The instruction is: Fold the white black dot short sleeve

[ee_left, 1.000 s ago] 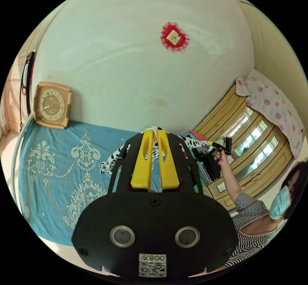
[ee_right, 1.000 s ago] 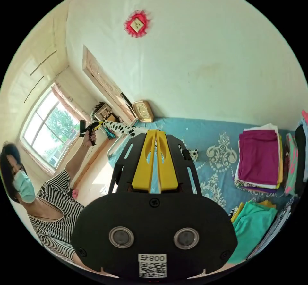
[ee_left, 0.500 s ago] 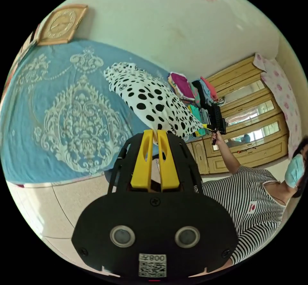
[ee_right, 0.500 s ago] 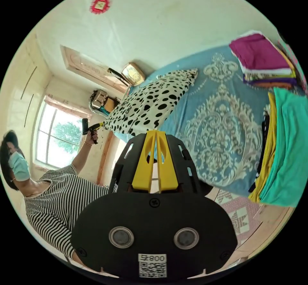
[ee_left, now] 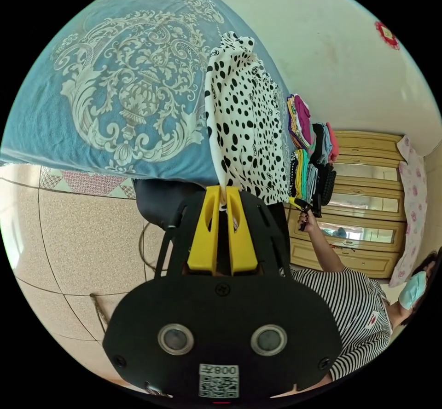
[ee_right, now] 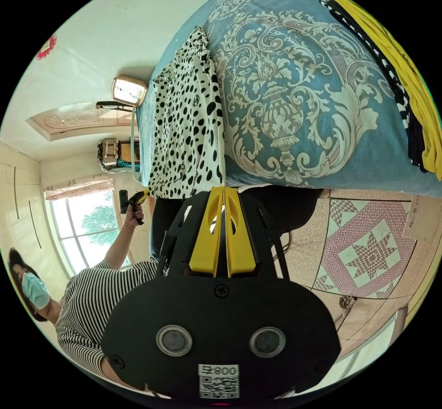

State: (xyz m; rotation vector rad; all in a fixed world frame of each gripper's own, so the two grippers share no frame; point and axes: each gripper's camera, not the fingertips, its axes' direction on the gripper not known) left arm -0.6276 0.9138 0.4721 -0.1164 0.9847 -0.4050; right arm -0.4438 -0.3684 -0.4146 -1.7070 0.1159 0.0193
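Observation:
The white short sleeve with black dots (ee_left: 244,128) hangs stretched between both grippers above the blue patterned bedspread (ee_left: 115,87). In the left gripper view my left gripper (ee_left: 223,192) is shut on one corner of the garment. The other gripper (ee_left: 304,205) shows there in a hand, holding the far corner. In the right gripper view my right gripper (ee_right: 223,189) is shut on the near corner of the garment (ee_right: 186,123), and the left gripper (ee_right: 133,199) grips the opposite corner in the person's raised hand. The far end of the garment trails onto the bedspread (ee_right: 294,100).
Stacks of folded clothes (ee_left: 311,151) sit on the bed by a yellow wooden cabinet (ee_left: 363,225). Yellow and black folded clothes (ee_right: 405,82) lie at the bed's edge. A clock (ee_right: 129,90) leans at the bed's head. A person in a striped top (ee_right: 92,308) stands on the tiled floor (ee_right: 368,252).
Both hands have tipped downward, so both views now look at the bed and floor. The dotted garment, held throughout, has dropped from high up and now hangs spread over the bedspread.

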